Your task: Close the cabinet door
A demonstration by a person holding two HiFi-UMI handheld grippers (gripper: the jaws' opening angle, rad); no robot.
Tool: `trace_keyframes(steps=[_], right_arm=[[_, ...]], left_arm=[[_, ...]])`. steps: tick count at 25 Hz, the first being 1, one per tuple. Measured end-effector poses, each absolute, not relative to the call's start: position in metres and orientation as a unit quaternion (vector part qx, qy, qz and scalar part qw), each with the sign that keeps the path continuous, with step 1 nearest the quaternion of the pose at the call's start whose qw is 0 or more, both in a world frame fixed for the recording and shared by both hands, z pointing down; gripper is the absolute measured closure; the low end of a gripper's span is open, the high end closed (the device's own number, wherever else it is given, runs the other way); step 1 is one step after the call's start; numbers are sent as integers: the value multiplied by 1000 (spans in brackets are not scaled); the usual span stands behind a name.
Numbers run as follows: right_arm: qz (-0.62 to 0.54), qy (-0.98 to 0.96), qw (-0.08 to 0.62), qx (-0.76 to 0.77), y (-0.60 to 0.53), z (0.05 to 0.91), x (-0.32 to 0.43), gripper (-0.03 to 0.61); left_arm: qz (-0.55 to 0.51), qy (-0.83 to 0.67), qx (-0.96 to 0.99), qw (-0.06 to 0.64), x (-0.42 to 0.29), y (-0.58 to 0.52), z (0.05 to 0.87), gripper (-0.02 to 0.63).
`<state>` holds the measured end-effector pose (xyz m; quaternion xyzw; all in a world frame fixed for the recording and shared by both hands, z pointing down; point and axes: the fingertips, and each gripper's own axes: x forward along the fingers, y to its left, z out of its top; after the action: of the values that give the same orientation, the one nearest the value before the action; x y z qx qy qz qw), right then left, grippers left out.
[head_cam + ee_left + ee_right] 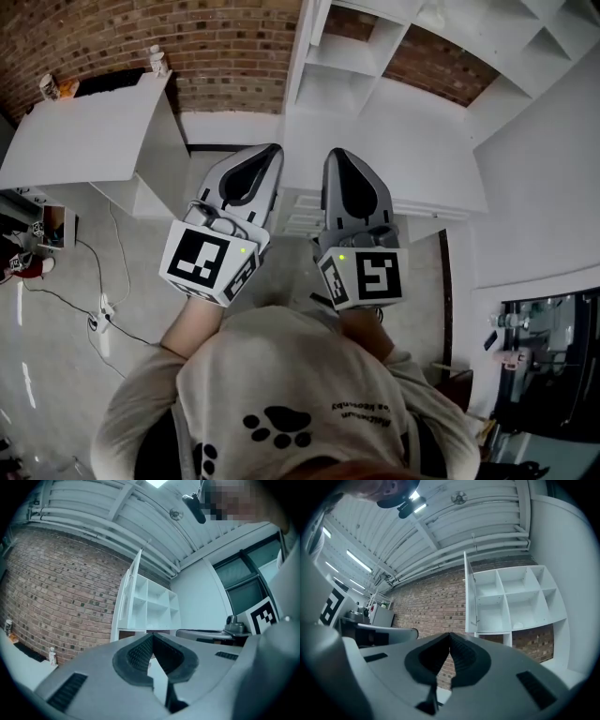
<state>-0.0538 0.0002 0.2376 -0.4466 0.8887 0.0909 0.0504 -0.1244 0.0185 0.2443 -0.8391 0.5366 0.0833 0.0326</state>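
Both tongs shut on nothing, cabinet door standing open ahead.
Nearest me, my left gripper (270,150) and right gripper (335,153) sit side by side, each with jaws pressed together and empty. Well beyond them the white cabinet (520,616) stands against the brick wall (426,606), its door (469,595) swung out at the shelves' left edge.

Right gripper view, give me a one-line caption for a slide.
Right gripper, jaws shut and empty, faces the white cabinet on a brick wall, its door standing open.
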Motion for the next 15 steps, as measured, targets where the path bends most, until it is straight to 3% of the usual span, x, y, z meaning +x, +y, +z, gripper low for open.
trace_keyframes(steps=[15], right_arm=[[106, 868, 28, -484, -90, 239, -67, 568]], left_arm=[[85, 502, -860, 28, -143, -79, 242, 604]])
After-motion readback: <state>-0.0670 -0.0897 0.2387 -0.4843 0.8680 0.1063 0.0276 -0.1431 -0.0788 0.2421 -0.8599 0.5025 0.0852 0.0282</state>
